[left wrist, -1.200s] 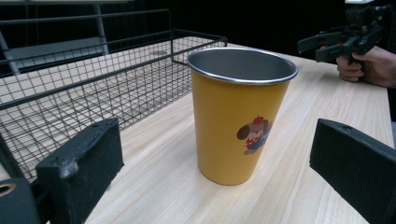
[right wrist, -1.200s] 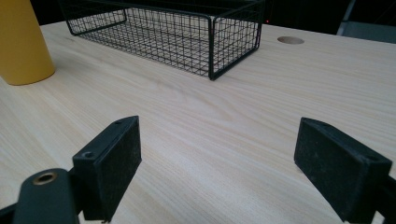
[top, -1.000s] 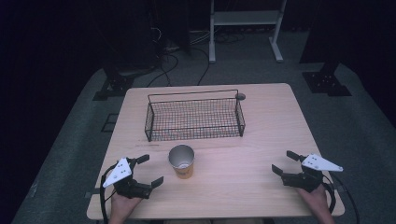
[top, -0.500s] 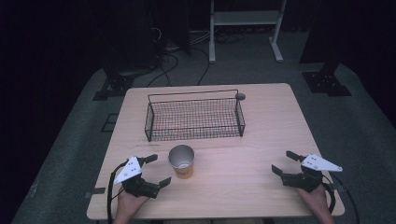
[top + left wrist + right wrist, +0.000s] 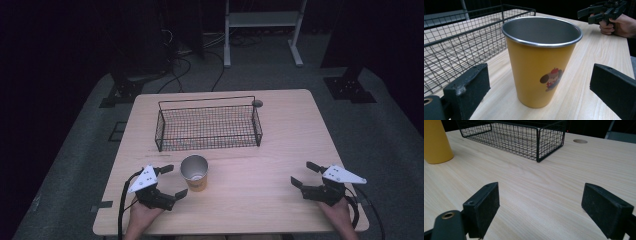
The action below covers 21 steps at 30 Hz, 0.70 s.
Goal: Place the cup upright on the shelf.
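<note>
Since a second ago the left gripper (image 5: 173, 181) has been moved rightward, its wide-open, empty jaws now flanking the yellow cup (image 5: 195, 173) at lower centre of the high view, just below the wire basket (image 5: 208, 126). A grasp of the cup is judged imminent. The right gripper (image 5: 306, 175) is kept open and empty at lower right.

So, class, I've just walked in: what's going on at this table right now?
A person sits at a wooden table with a gripper in each hand. The left gripper is open beside a yellow cup, its jaws on either side of the cup but not touching it. The right gripper rests open near the table's right edge, holding nothing. A black wire basket stands empty behind the cup. Nothing is gripped yet.
</note>
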### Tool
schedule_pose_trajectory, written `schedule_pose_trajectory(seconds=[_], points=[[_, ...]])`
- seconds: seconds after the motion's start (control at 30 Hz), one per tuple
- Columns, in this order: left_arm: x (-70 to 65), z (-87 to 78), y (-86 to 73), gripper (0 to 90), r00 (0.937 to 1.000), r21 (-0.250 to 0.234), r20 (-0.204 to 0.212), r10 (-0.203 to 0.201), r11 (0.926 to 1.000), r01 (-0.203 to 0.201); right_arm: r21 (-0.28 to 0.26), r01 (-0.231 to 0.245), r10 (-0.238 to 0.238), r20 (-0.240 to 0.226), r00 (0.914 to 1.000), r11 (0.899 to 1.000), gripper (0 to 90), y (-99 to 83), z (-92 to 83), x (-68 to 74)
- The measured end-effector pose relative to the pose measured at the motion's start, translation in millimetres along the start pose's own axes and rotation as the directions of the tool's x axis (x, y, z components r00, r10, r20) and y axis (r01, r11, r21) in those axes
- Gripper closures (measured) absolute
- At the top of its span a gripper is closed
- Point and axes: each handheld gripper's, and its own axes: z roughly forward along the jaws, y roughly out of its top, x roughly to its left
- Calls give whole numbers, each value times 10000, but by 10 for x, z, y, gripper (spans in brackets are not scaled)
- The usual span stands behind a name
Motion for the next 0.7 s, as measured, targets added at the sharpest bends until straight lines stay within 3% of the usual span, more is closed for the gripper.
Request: schedule_pose_trajectory(seconds=[0.7], points=[[-19,265,54,16,9995,376,330,-9,9993,-4,-6,10,-10,-41,10000,10000,139,0,2,1]])
